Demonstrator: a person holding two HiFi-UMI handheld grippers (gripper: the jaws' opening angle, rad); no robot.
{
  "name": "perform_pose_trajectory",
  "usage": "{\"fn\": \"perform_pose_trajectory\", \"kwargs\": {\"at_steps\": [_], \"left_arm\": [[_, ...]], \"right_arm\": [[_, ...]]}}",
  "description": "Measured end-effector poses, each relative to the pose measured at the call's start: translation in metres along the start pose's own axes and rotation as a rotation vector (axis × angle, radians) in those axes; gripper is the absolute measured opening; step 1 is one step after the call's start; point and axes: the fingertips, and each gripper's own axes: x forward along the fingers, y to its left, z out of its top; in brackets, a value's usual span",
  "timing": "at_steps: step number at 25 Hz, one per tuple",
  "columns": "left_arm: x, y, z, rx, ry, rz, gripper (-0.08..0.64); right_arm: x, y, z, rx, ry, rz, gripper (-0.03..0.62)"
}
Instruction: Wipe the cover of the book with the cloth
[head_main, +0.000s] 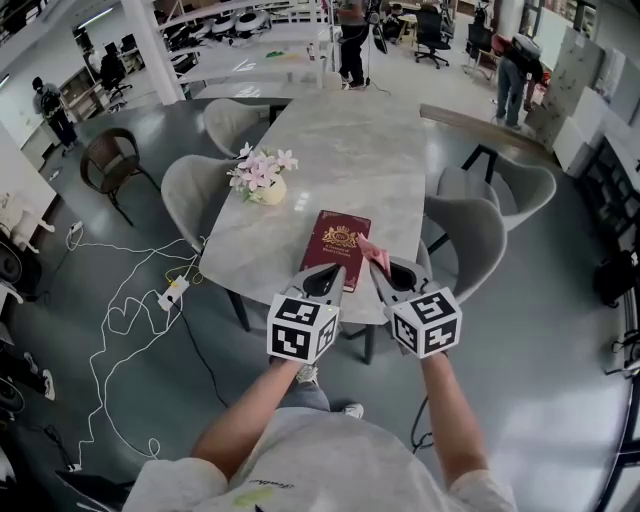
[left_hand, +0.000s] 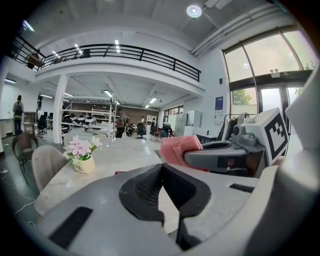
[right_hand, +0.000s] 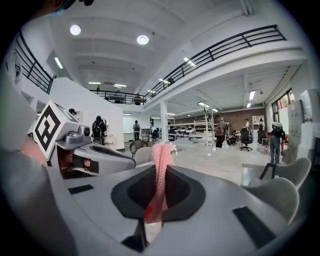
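1. Big open hall with a mezzanine rail overhead and people well off at the far end; pale marble bench (head_main: 340, 140) stretching away, grey chairs round it, flower pot (head_main: 262, 182) toward its left side.
2. Dark red book (head_main: 335, 240) lying flat by the bench's near edge, cover up, gold crest showing.
3. Right gripper (head_main: 378, 266) clamped tight on the pink cloth (head_main: 378, 256), one thin fold pinched between the jaws and poking out past the tips; placed at the book's near right corner, touching it or just above, cannot tell which.
4. Left gripper (head_main: 335, 272) closed too, jaw tips together with nothing between them; just beside the right one, at the book's near edge, apparently not pressing on the cover.
5. Likely trouble from here:
   - Book skating over the smooth marble on the first stroke, for want of anything pinning it.
   - Cloth slipping out of so narrow a pinch under drag.
   - Hard jaw tips scraping the cover, with so little cloth ahead of them.
   - Grippers knocking together, being so close.
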Motion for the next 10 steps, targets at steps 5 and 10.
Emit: {"fn": "perform_pose_trajectory", "kwargs": {"at_steps": [5, 10], "left_arm": [[-0.0028, -0.002, -0.0003, -0.006, 0.0, -0.003, 0.008], [-0.0038, -0.0042, -0.0005, -0.005, -0.003, -0.006, 0.008]], "right_arm": [[-0.0023, 0.0033, 0.0015, -0.003, -0.004, 0.007, 0.018], [-0.0044, 0.0059, -0.0001, -0.006, -0.004, 0.011, 0.018]]}}
